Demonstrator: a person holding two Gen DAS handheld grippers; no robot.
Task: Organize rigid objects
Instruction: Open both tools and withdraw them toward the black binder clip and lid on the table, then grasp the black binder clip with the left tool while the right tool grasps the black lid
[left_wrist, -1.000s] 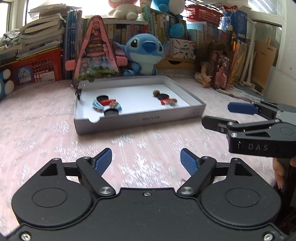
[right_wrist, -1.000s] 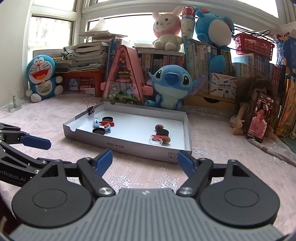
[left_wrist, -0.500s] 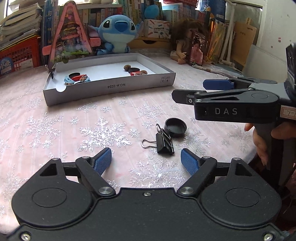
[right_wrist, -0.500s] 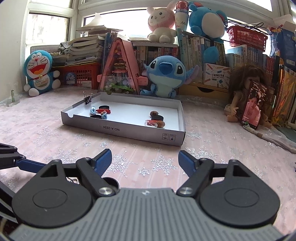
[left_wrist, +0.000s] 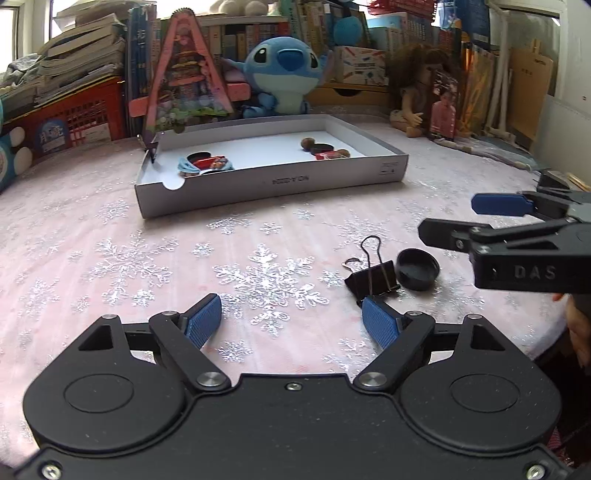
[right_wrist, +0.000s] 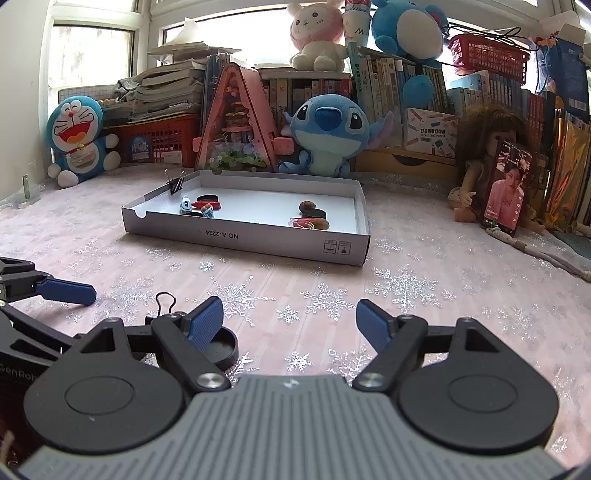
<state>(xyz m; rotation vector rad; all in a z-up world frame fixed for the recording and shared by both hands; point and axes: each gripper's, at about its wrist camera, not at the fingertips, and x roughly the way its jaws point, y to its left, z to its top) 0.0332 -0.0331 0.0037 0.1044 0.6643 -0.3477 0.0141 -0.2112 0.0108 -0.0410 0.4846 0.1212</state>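
Note:
A black binder clip (left_wrist: 373, 281) and a black round cap (left_wrist: 418, 268) lie side by side on the pink snowflake tablecloth. My left gripper (left_wrist: 291, 321) is open and empty, its right fingertip just short of the clip. My right gripper (right_wrist: 290, 325) is open and empty; the cap (right_wrist: 221, 349) sits partly behind its left finger, with the clip's wire handle (right_wrist: 165, 300) beyond. The right gripper also shows in the left wrist view (left_wrist: 465, 218), just right of the cap. A grey cardboard tray (left_wrist: 273, 182) farther back holds several small items in two groups.
A binder clip (right_wrist: 176, 183) grips the tray's far left corner. Behind the tray stand a pink triangular model house (right_wrist: 236, 122), a blue plush (right_wrist: 327, 133), a doll (right_wrist: 487, 166), a Doraemon plush (right_wrist: 75, 136) and stacked books. The table edge lies at the right (left_wrist: 546, 328).
Both grippers pulled back from the tray and lowered, bringing the clip and cap into view. In the last half second the left gripper shifted left, so the clip now lies by its right fingertip.

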